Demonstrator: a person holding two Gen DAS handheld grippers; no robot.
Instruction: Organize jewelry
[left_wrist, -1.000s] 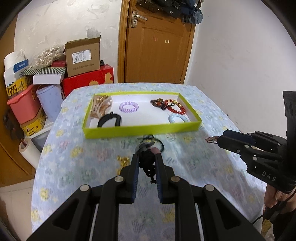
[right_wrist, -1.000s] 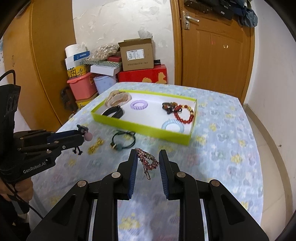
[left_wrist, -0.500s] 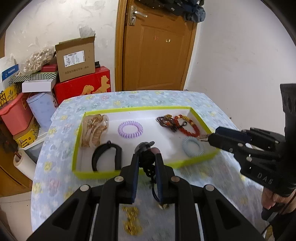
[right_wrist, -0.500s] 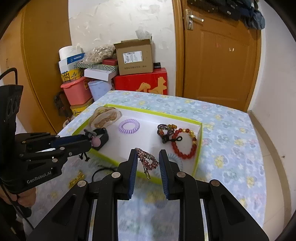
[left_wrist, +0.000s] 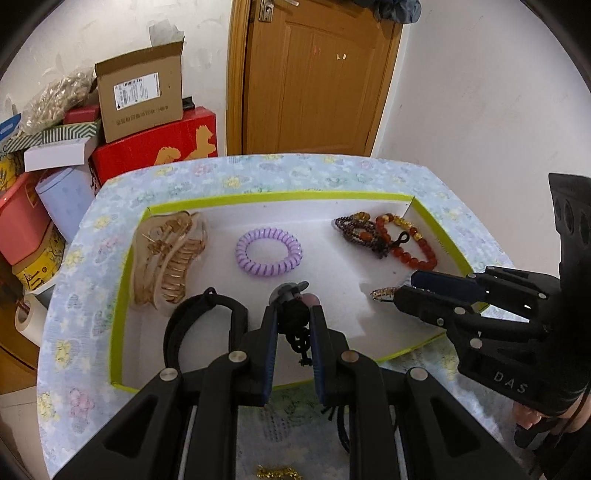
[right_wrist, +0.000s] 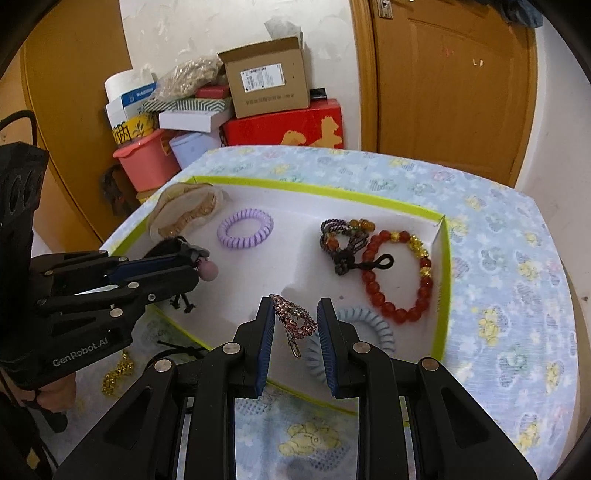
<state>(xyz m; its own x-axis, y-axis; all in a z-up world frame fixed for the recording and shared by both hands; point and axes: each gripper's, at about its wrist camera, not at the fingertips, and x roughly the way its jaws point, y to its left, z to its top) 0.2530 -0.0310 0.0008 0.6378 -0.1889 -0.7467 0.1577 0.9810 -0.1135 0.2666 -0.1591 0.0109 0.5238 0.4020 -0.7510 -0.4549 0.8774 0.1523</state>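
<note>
A green-rimmed white tray (left_wrist: 122, 295) (right_wrist: 445, 280) holds a tan claw clip (left_wrist: 168, 254), a purple coil tie (left_wrist: 269, 252), beaded bracelets (left_wrist: 388, 238), a black headband (left_wrist: 195, 321) and a pale blue coil tie (right_wrist: 373, 338). My left gripper (left_wrist: 293, 314) is shut on a black hair tie with a pink bead (left_wrist: 291, 306), held over the tray's near middle. My right gripper (right_wrist: 294, 314) is shut on a sparkly rhinestone hair clip (right_wrist: 293, 319), held over the tray's near right part.
A gold chain (right_wrist: 116, 373) and a black elastic tie (right_wrist: 181, 349) lie on the flowered tablecloth in front of the tray. Boxes and plastic bins (left_wrist: 140, 96) are stacked behind the table's far left. A wooden door (left_wrist: 314, 74) stands behind.
Both grippers have moved forward from over the tablecloth to over the tray, each still holding its item.
</note>
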